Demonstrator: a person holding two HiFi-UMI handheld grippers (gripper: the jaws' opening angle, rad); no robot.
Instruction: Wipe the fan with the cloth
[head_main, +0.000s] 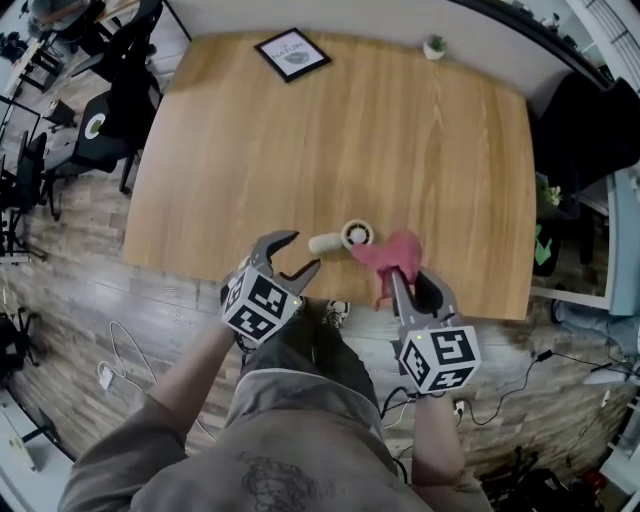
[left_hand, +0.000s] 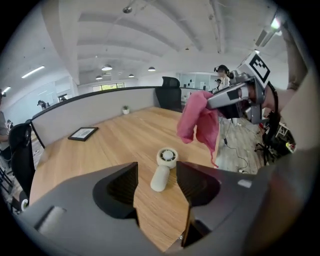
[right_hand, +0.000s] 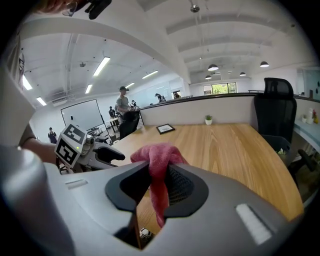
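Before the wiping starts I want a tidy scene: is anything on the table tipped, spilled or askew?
Mainly the fan: it lies flat near the front edge of the table, not upright. The cloth hangs pinched in the right tongs. Nothing looks spilled or damaged.

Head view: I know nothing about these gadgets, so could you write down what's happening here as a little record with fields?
Surface: wooden table
Fan: small, white, lying on its side near the table's front edge
Cloth: pink, bunched, hanging just right of the fan
Left gripper: open, empty, aimed at the fan's handle without touching it
Right gripper: shut on the cloth
Also on the table: picture frame and potted plant, at the far edge
Wiping: looks not yet begun
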